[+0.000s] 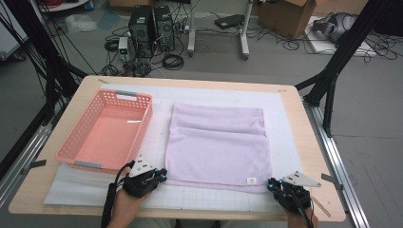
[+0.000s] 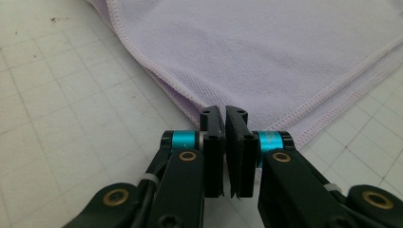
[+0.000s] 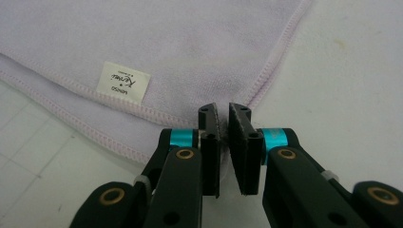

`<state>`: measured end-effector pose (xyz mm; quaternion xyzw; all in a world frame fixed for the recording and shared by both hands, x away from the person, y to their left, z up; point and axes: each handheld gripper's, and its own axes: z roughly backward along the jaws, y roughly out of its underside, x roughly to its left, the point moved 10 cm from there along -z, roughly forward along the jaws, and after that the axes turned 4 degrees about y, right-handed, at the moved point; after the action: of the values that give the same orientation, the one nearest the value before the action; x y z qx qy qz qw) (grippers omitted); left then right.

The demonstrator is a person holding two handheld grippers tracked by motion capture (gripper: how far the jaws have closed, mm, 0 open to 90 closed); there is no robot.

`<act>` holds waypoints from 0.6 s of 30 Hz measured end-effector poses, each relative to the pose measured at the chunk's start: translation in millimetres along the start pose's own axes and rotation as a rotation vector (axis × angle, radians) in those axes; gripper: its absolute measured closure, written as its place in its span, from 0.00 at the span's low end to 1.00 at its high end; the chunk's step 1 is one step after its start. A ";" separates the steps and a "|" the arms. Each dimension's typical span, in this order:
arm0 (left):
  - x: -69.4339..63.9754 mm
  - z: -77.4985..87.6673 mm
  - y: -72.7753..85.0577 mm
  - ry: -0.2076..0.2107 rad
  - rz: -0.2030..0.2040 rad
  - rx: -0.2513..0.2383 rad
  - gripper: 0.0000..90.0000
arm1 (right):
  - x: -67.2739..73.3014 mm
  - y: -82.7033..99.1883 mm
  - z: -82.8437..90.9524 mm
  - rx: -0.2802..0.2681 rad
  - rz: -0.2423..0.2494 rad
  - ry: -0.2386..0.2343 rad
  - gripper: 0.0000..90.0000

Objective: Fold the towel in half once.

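**A robotics lab set up for recording**

Two computer towers (image 1: 152,28) stand on a grey floor amid tangled cables (image 1: 142,64). Black frame struts (image 1: 335,66) flank a wooden table (image 1: 294,102) topped with a gridded mat (image 1: 199,197), cardboard boxes (image 1: 287,16) behind.

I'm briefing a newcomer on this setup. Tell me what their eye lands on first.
The lilac towel lies folded flat mid-table, with the left gripper and right gripper at its two near corners, fingers nearly closed. Left of it sits a pink basket, with a small white strip inside.
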<state>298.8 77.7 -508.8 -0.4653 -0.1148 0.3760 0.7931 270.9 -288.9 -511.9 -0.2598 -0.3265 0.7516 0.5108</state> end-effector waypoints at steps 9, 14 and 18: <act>-2.4 7.0 -6.1 0.036 0.020 -0.058 0.97 | 0.0 -6.6 10.9 -0.037 0.018 0.011 0.91; -7.6 16.4 -12.2 0.065 0.047 -0.104 0.97 | -2.3 -7.7 16.7 -0.056 0.016 0.009 0.93; -12.8 20.6 -13.8 0.083 0.062 -0.113 0.98 | -4.5 -7.0 26.8 -0.074 -0.007 -0.012 0.99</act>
<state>285.7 78.3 -484.1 -0.5279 -0.0885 0.3735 0.7576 257.2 -297.2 -488.9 -0.2730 -0.3582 0.7386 0.5016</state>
